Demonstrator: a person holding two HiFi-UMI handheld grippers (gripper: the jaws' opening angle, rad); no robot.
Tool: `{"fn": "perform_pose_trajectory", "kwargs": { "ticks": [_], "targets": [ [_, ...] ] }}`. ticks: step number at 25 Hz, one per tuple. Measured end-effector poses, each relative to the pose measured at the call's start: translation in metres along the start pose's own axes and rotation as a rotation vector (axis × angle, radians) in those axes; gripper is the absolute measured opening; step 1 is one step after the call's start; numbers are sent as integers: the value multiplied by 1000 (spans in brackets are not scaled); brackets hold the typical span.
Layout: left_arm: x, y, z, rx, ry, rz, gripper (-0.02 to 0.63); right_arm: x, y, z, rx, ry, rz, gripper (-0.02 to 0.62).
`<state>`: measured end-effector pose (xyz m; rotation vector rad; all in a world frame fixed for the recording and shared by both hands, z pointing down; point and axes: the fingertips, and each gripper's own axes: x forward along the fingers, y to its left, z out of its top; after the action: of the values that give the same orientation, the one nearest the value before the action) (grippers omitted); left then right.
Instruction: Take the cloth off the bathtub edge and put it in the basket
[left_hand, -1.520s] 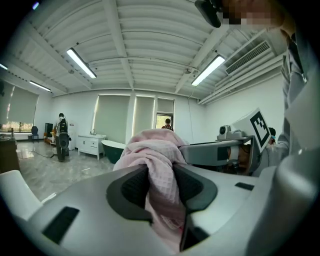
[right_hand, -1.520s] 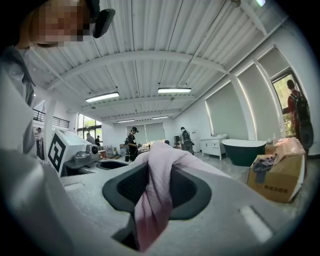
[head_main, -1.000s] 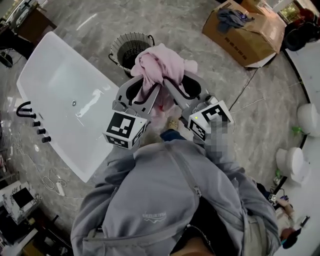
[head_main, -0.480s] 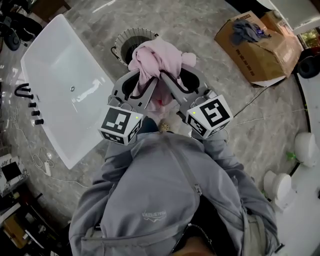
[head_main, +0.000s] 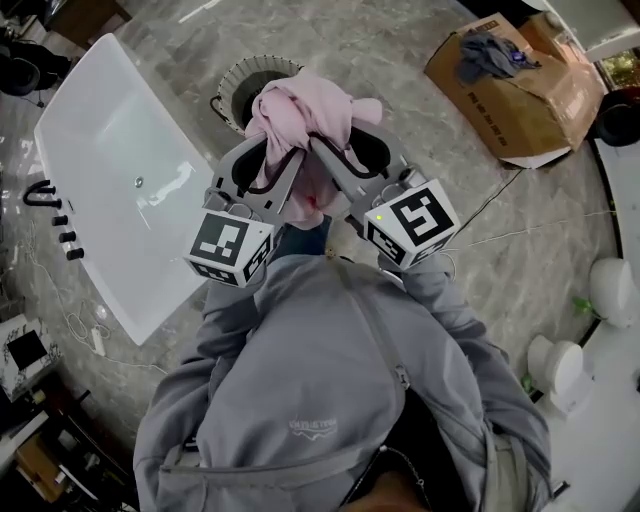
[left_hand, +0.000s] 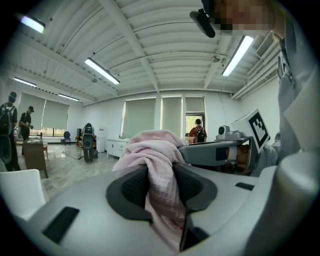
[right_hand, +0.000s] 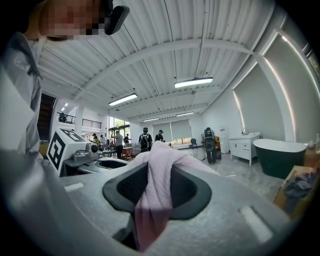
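Observation:
A crumpled pink cloth (head_main: 300, 112) hangs in the air between my two grippers, just right of the dark wire basket (head_main: 238, 84) on the floor. My left gripper (head_main: 288, 165) is shut on the cloth's left side. My right gripper (head_main: 326, 158) is shut on its right side. In the left gripper view the cloth (left_hand: 152, 155) is pinched between the dark pads of the left gripper (left_hand: 161, 186). In the right gripper view the cloth (right_hand: 161, 165) drapes down between the pads of the right gripper (right_hand: 156, 192). The white bathtub (head_main: 105, 190) lies at the left.
Black tap fittings (head_main: 48, 200) stand beside the tub's left edge. A cardboard box (head_main: 515, 85) with a grey-blue cloth on it sits at the upper right. A cable runs over the marble floor, and white fixtures (head_main: 610, 290) stand at the right. People stand far off in both gripper views.
Both grippers have carried the pink cloth a little further up the picture, towards the basket. The grip on the cloth looks unchanged.

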<state>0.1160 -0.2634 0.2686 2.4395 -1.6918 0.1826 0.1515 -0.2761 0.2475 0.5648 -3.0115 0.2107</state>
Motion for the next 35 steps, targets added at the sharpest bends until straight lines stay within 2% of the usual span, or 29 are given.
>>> {"fn": "perform_pose_trajectory", "kwargs": {
  "ticks": [8, 15, 24, 30, 35],
  "targets": [
    [49, 22, -3, -28, -10, 2, 130, 24, -49, -4, -14, 21, -10, 121],
    [91, 87, 3, -41, 4, 39, 130, 90, -92, -1, 11, 40, 25, 121],
    [129, 175, 11, -43, 12, 96, 130, 180, -129, 9, -7, 40, 99, 121],
    [141, 213, 13, -42, 10, 135, 130, 220, -142, 10, -7, 44, 138, 121],
    [148, 231, 7, -79, 16, 172, 130, 240, -148, 5, -8, 80, 185, 121]
  ]
}}
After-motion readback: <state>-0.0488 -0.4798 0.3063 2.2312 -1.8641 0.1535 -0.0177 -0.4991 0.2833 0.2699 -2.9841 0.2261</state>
